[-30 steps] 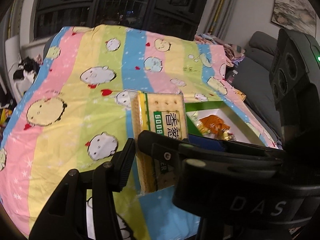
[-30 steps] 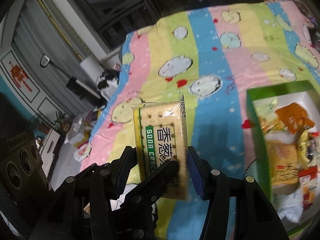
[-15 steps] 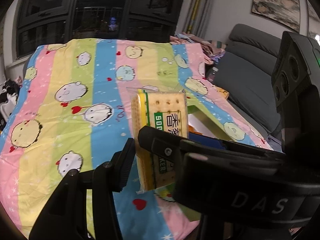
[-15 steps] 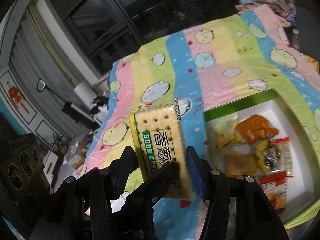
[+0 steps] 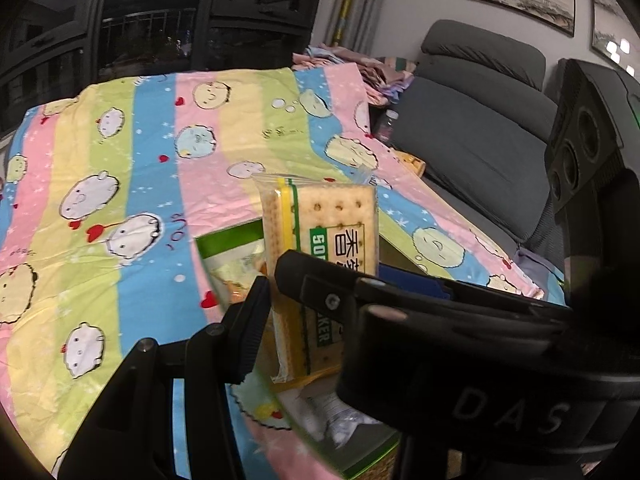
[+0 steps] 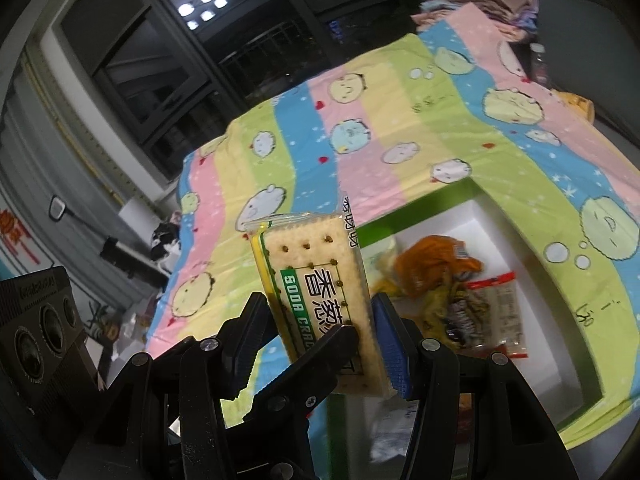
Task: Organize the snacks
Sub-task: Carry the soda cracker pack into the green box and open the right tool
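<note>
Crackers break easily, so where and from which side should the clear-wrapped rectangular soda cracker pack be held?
Probably the lower half of the clear-wrapped rectangular soda cracker pack, from below: it stands upright, and the pads of the right gripper bracket its narrow long edges, sparing the broad face.

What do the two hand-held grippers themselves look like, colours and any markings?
Both are black plastic. The left hand-held gripper has angular linkage arms with silver screws; its fingers carry ribbed pads. The right hand-held gripper has blue ribbed pads on its fingers. Its body shows white "DAS" lettering and a block with round lens-like holes.
</note>
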A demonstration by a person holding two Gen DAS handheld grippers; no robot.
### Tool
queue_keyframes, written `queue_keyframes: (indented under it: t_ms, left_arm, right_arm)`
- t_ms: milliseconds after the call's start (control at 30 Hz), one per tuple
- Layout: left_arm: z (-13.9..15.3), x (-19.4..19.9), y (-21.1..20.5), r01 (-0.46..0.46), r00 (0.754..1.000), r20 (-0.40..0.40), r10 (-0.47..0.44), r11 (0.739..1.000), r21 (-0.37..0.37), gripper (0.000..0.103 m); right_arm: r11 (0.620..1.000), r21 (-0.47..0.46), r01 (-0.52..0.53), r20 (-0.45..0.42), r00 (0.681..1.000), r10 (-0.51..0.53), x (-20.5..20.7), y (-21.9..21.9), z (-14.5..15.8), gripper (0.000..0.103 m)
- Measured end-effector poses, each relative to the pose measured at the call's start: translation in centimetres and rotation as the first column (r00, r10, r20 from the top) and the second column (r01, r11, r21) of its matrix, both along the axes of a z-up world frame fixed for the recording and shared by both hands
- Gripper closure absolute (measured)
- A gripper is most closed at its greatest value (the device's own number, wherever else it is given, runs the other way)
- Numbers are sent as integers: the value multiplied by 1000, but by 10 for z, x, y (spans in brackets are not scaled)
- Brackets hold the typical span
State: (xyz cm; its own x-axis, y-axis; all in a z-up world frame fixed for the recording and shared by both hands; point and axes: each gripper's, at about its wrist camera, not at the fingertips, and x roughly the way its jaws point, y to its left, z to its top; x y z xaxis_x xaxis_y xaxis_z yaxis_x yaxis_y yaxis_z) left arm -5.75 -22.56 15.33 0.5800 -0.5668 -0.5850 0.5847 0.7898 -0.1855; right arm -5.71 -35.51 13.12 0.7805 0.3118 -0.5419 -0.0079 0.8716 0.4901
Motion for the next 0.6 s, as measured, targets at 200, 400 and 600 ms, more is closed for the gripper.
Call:
queue_keyframes:
  t_ms: [200,400,600]
  left_arm:
    - [-12,8,-20,26,999,-37,-25,1000,13,58]
    - [-24,17,-34,43,996,-77,-40,999,29,58]
    - [-37,27,-44,63,990,-128,-58,997,37,58]
  right_arm:
    - [999,31,31,-39,999,-30,5,-21,-13,46]
    - [997,51,56,-85,995,-52,14,-35,-27,46]
    - [995,68,77,-132,989,-67,21,-45,-40,46]
